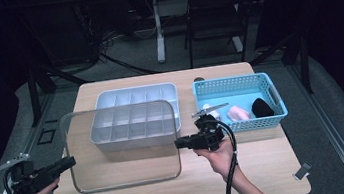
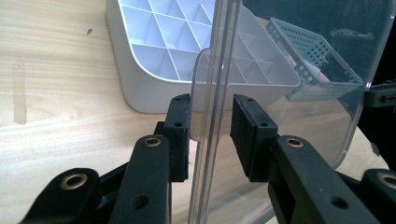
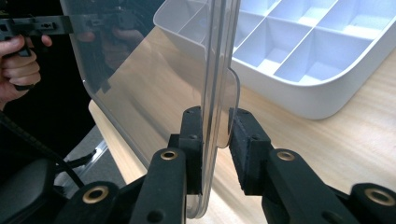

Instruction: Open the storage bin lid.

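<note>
Evidently the left gripper (image 1: 70, 162) and right gripper (image 1: 180, 143) each pinch an opposite short edge of the clear rectangular plastic lid (image 1: 121, 146), keeping it level above the light wooden table (image 1: 265, 165), just before the white compartmented plastic box (image 1: 135, 117) it presumably covers.

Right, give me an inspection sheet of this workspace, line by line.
Surface: light wooden table, mostly bare at the front.
Job's things: clear lid held up by both short edges, in front of the grey divided tray.
Clutter: blue basket holding white, pink and black items.
Grippers: left hand-held gripper and right hand-held gripper each clamp a lid edge.
Cables: black cable trails from the right hand-held gripper along the forearm.
Surroundings: chair and desk leg behind, dim floor.
</note>
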